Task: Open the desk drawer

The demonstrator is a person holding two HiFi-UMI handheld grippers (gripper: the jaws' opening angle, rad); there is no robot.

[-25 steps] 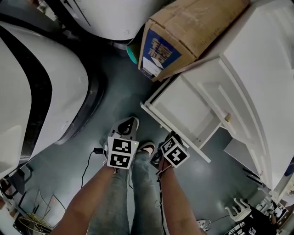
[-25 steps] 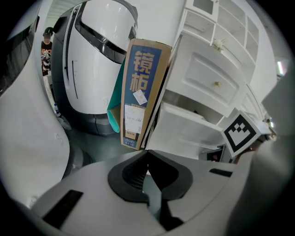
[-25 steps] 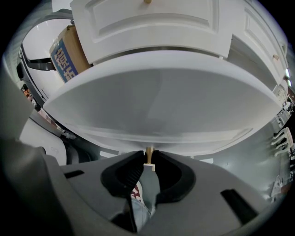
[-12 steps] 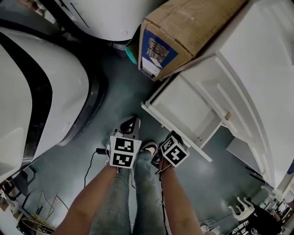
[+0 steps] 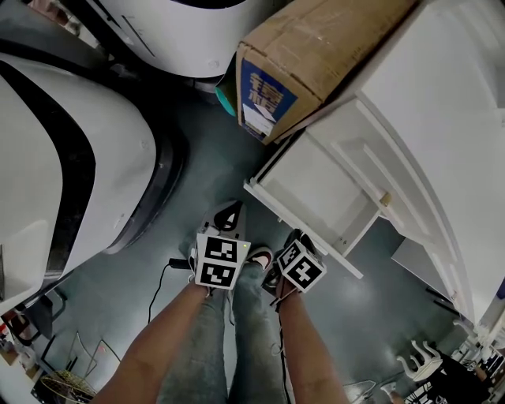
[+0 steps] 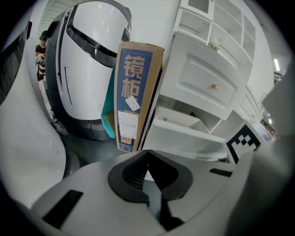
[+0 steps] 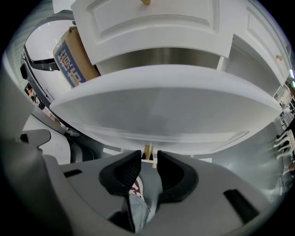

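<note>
The white desk's lower drawer (image 5: 314, 188) stands pulled out over the floor. In the right gripper view its front panel (image 7: 161, 106) fills the middle, with a small wooden knob (image 7: 148, 151) on its lower edge. My right gripper (image 7: 148, 159) sits at that knob. Its jaws have just been opening, and the knob stands between the tips without the pads pressing on it. In the head view the right gripper (image 5: 296, 241) is at the drawer's front edge. My left gripper (image 6: 147, 152) hangs left of it, shut on nothing, and points towards the floor (image 5: 226, 217).
A tall cardboard box (image 5: 304, 55) with a blue printed end leans against the desk's left side. Large white rounded machines (image 5: 71, 158) stand at the left. An upper drawer front with its own knob (image 7: 145, 2) is shut above. The person's legs and shoes (image 5: 256, 256) are below the grippers.
The left gripper has edged slightly to the right in the head view. The right gripper and the pulled-out drawer keep their places.
</note>
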